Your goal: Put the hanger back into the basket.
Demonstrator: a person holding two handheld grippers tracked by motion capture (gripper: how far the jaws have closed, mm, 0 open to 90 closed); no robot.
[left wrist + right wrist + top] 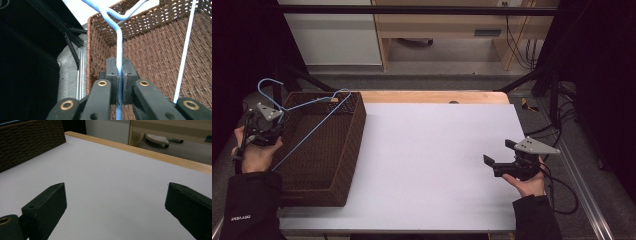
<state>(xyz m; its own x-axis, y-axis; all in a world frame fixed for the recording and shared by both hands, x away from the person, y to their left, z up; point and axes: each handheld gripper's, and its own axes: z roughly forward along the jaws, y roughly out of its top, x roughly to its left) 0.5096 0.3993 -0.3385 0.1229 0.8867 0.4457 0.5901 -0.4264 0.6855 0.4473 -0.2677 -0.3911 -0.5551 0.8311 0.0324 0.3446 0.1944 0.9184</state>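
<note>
Almost no writing shows. The left sleeve point(249, 210), at about seven o'clock in the high view, carries a short line of small white lettering near the cuff — too small and blurred to read. A dark plate point(487, 33) on the wooden furniture at about one o'clock may be a label, but no characters can be made out on it. Nothing readable stands anywhere in either gripper view.
</note>
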